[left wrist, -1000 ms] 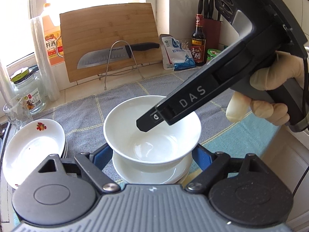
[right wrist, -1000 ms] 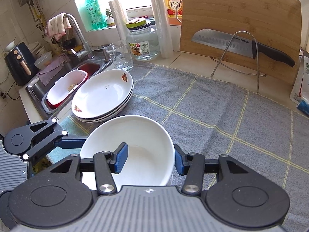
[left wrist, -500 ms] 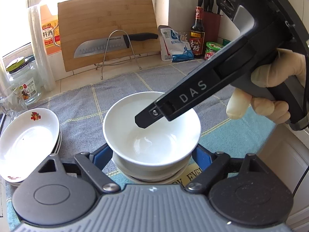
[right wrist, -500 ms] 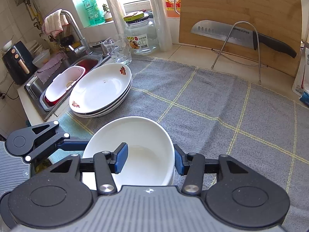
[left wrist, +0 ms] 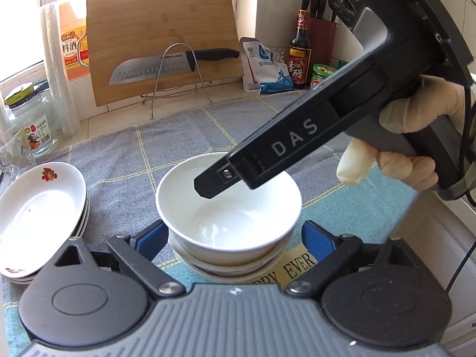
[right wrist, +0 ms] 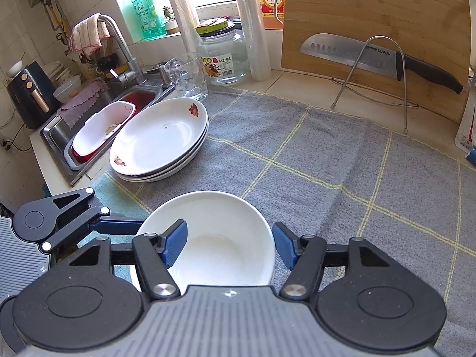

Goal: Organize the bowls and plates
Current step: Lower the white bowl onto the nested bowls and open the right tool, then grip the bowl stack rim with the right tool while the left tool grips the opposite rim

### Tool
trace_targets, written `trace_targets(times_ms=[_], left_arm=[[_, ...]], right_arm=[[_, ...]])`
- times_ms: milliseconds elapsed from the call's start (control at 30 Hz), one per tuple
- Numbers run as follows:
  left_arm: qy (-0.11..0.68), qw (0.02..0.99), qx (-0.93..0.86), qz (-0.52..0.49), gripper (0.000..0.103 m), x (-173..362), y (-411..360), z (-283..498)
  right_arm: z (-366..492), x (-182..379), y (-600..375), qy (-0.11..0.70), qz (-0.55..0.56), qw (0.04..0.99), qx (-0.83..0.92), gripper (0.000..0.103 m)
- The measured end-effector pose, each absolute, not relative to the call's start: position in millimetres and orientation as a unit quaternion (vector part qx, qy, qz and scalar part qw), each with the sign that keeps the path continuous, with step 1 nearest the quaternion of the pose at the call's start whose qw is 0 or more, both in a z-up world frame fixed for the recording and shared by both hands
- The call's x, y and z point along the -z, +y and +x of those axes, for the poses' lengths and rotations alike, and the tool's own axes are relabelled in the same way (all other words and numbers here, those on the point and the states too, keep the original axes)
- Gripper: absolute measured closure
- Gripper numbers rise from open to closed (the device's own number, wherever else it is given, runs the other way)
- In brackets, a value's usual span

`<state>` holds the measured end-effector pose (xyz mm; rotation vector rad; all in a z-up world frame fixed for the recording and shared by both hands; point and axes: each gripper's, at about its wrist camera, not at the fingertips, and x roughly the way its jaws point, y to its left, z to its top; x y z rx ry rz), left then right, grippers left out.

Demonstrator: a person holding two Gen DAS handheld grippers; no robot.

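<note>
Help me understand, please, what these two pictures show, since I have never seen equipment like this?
No robot here: a person holds a handheld two-finger gripper in each hand, and a fisheye camera on each looks along its fingers. One picture is from the left gripper, the other from the right gripper. In the left view you see the gloved hand carrying the right tool. On the grey checked cloth sits a white bowl nested on other bowls, beside a stack of plates. Both grippers' jaws are opening: the left blue pads stand clear of the bowl, and the right pads straddle its rim without pressing. Nothing is held.
</note>
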<state>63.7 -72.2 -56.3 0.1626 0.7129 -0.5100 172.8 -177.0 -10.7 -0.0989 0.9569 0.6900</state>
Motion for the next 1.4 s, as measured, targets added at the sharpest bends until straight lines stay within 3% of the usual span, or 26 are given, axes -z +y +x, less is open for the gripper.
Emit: trace_targets(times_ms=[133,433,900,1400], left_arm=[[0.341,0.899,0.263,0.081,0.005,57,-68,58],[0.315,0.899,0.278,0.125,0.004,61,-38,49],[0.329,0.849,0.370,0.185,0.002,86,-8,76],[0.366,0.798,0.425,0.221,0.000,125,-39,104]], right_arm=[[164,7,-166,0.437,-0.075,0.833,-0.330,0.011],[154,2,-165,0.418,-0.088,0.845,-0.323,0.001],[103,4,-168,0.406,-0.141,0.851,-0.301,0.000],[91,75,-178,0.463,-0.194,0.825,-0.259,0.000]])
